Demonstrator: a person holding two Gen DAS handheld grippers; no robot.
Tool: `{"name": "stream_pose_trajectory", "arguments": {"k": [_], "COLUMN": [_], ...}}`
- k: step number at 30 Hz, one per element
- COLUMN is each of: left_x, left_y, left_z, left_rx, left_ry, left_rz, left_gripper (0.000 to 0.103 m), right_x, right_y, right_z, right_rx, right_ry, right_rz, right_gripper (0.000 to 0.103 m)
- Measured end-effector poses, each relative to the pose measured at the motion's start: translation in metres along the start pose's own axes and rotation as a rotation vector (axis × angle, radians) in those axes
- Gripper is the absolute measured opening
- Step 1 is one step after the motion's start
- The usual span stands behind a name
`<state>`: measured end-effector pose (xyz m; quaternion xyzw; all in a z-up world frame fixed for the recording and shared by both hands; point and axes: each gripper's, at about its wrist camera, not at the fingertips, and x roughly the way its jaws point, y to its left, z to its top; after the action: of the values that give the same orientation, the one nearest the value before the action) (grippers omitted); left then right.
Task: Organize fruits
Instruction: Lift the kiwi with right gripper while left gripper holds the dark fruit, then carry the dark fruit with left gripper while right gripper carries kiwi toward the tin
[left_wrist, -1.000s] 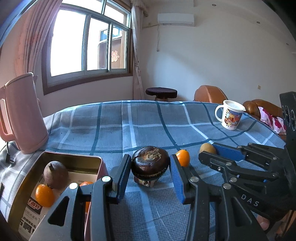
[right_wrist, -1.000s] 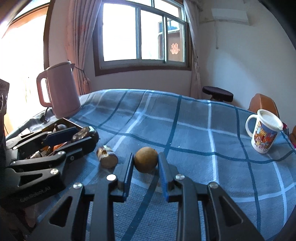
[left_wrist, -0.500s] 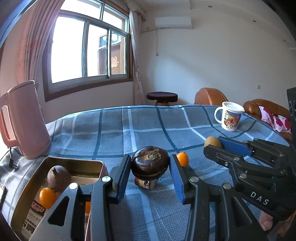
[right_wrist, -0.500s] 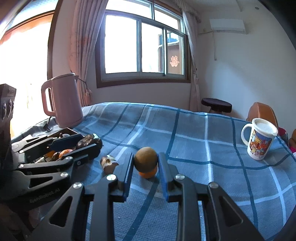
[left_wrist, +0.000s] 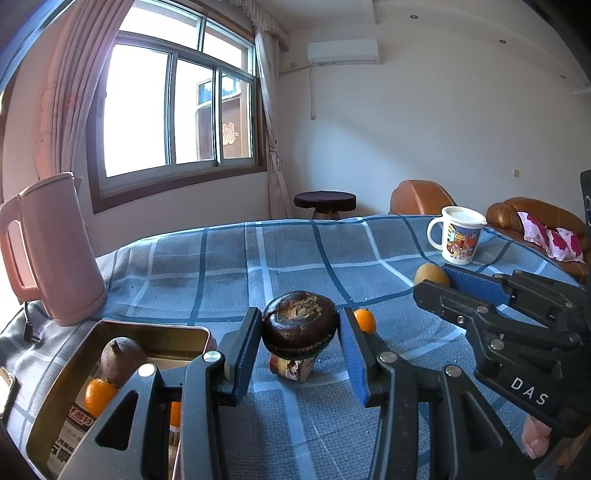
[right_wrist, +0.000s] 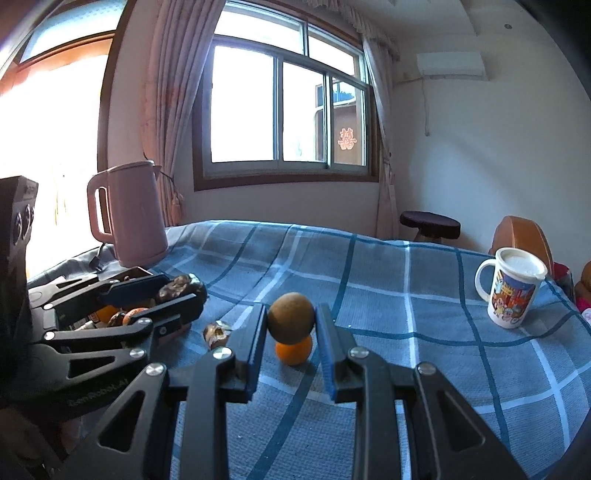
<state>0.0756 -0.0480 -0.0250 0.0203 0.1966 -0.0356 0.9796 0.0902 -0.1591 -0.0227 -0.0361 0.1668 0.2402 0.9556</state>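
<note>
My left gripper (left_wrist: 300, 332) is shut on a dark brown round fruit (left_wrist: 299, 323), held just above the blue checked cloth. A small brown piece (left_wrist: 291, 365) lies under it, and a small orange (left_wrist: 364, 320) sits behind the right finger. At lower left an open metal tin (left_wrist: 147, 324) holds a brown fruit (left_wrist: 122, 356) and an orange (left_wrist: 98, 395). My right gripper (right_wrist: 291, 325) is shut on a tan round fruit (right_wrist: 291, 317), above the small orange (right_wrist: 293, 349). The left gripper (right_wrist: 181, 295) shows at the left of the right wrist view.
A pink kettle (left_wrist: 51, 251) stands at the cloth's left edge behind the tin. A printed mug (left_wrist: 458, 236) stands at the far right. Brown armchairs and a dark stool (left_wrist: 325, 201) lie beyond the table. The right gripper (left_wrist: 436, 284) reaches in from the right.
Both views have tilted upward a little. The tan fruit in my right gripper now sits above the small orange, which was hidden behind it before. The left gripper's hold on the dark fruit is unchanged.
</note>
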Motion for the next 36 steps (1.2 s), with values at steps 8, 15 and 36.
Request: {"name": "stream_pose_trajectory", "arguments": {"k": [8,15,36], "left_x": [-0.004,-0.008,-0.02], "left_y": [-0.002,-0.003,-0.007], "left_z": [0.0,0.0,-0.002], "left_rx": [0.007,0.01,0.03], "left_ry": [-0.023,-0.041,-0.106], "left_rz": [0.008,0.014,0.038], "left_gripper": [0.045,0.045,0.045], "right_x": [-0.006,-0.011,-0.021], "right_y": [0.001,0.0,-0.001], "right_z": [-0.001,-0.001,-0.001], "right_rx": [-0.003,-0.003,-0.007], "right_ry": [-0.033,-0.058,-0.107], "right_rz": [-0.005,-0.011,-0.027], "right_gripper": [0.03,0.03,0.03]}}
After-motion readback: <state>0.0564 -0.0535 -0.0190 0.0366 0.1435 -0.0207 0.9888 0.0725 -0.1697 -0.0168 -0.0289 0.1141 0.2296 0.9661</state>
